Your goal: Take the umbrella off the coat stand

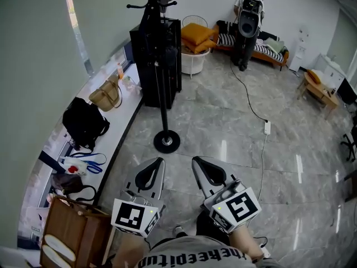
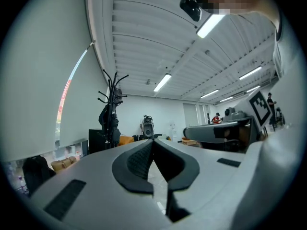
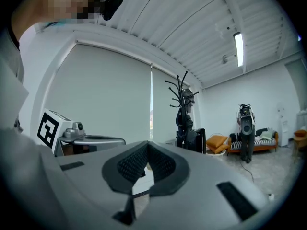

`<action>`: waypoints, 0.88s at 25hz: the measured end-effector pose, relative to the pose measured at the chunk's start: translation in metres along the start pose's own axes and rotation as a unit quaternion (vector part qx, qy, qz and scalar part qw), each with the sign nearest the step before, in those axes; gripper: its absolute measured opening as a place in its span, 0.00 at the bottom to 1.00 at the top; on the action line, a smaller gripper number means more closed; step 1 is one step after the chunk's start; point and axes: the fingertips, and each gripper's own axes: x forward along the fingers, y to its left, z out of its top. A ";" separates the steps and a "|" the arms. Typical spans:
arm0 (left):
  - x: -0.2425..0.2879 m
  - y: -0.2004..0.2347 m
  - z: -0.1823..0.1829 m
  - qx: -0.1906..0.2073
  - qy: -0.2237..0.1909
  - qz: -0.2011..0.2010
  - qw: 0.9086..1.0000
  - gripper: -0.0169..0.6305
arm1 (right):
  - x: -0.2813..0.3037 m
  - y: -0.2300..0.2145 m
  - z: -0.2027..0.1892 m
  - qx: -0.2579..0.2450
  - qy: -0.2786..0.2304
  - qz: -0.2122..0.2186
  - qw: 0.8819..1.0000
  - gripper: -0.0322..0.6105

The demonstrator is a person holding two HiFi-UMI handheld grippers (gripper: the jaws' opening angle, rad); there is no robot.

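Open floor (image 1: pixel 234 127) right of coat stand (image 1: pixel 167 140) (ledge (image 1: pixel 131 96) crowds its left).

The coat stand (image 1: pixel 163 102) stands before the cabinet (image 1: pixel 144 66), ledge (image 1: pixel 126 108) leftward.

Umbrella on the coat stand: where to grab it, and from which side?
Likely the slim folded body of the umbrella, hanging upright against the coat stand pole. Come in level from the open floor side; a black cabinet stands close behind. How it hooks on up top is too small to tell.
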 end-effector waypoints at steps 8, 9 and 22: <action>0.025 0.008 -0.004 -0.003 0.002 0.016 1.000 0.05 | 0.013 -0.035 -0.013 0.021 0.021 -0.004 1.000 0.07; 0.029 0.008 -0.003 -0.003 0.001 0.018 1.000 0.05 | 0.015 -0.039 -0.013 0.021 0.021 0.000 1.000 0.07; 0.109 0.007 -0.001 -0.002 -0.001 0.058 0.998 0.05 | 0.046 -0.116 -0.006 0.018 0.018 0.045 0.999 0.07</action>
